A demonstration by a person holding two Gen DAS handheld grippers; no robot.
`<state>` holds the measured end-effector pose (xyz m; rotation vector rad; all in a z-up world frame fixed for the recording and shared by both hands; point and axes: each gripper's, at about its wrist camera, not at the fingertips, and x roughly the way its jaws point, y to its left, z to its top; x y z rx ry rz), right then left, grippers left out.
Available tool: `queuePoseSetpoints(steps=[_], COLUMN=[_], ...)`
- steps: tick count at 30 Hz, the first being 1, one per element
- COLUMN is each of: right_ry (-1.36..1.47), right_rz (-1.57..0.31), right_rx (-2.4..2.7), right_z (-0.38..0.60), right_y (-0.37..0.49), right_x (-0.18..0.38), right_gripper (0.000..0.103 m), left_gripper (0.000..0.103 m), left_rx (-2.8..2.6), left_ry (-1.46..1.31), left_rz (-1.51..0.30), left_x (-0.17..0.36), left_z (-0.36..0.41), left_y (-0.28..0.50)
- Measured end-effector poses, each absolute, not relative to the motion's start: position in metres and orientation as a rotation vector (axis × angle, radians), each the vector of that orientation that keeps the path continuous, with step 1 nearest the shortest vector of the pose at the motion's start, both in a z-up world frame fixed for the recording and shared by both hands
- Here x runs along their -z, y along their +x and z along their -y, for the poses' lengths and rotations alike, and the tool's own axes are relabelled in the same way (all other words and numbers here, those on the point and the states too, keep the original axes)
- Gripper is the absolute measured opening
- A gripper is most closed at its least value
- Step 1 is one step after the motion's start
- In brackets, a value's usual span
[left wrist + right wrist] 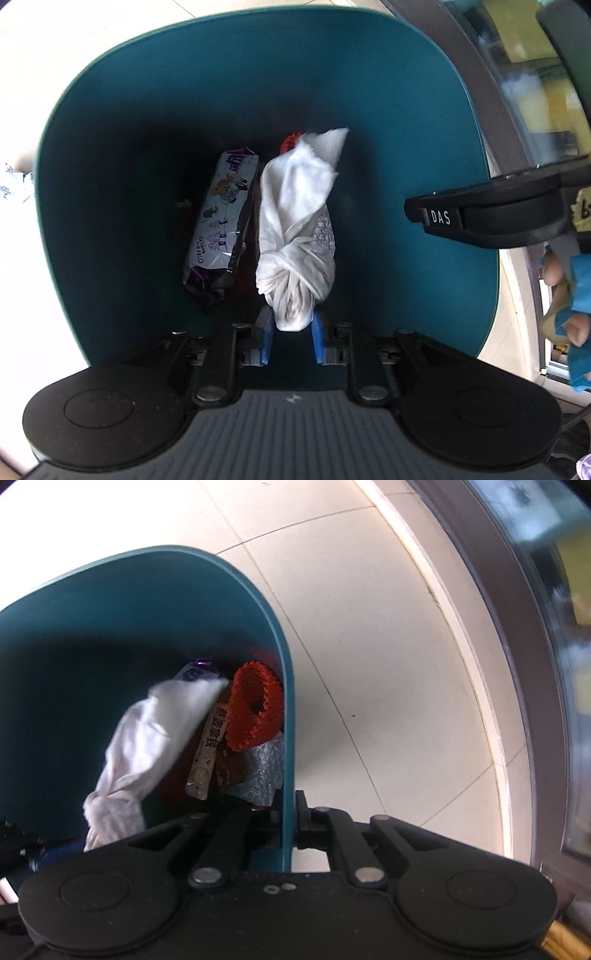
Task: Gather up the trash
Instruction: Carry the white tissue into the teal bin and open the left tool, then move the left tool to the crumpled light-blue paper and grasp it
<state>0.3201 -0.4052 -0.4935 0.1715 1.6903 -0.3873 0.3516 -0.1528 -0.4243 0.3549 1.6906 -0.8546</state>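
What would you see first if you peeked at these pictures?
A big teal bin fills the left wrist view, with a knotted white cloth between the left gripper's blue jaws right over it. Down inside lie a purple-and-white snack wrapper and a bright orange ridged cup. The right gripper pinches the bin's rim.

Left gripper [291, 341]: points steeply down, blue fingers [317, 341] slightly parted around a knotted white tissue [295, 229].
Right gripper [290, 827]: points steeply down, jaws clamped on the bin wall [286, 775].
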Motion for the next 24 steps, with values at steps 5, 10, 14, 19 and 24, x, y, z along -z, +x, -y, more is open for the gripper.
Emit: queuePoseSetpoints(steps=[5, 10, 14, 19, 24], right_ry=[0.182, 0.204, 0.218, 0.223, 0.197], right_rz=[-1.697, -1.718, -1.736, -1.764, -1.781], right_rx=[0.383, 0.367, 0.359, 0.331, 0.319], right_z=[0.407, 0.411, 0.411, 0.413, 0.41], right_y=[0.322, 0.319, 0.322, 0.32, 0.327], right_x=[0.495, 0.499, 0.506, 0.513, 0.51], right_gripper=[0.003, 0.003, 0.003, 0.004, 0.004], left_gripper=[0.066, 0.066, 0.066, 0.066, 0.066], left_rx=[0.841, 0.823, 0.801, 0.692, 0.566], left_ry=[0.338, 0.272, 0.242, 0.172, 0.123], left_rz=[-1.689, -1.648, -1.604, -1.534, -1.471], left_x=[0.423, 0.403, 0.364, 0.315, 0.3], left_z=[0.154, 0.147, 0.131, 0.11, 0.084], left_y=[0.352, 0.362, 0.369, 0.385, 0.417])
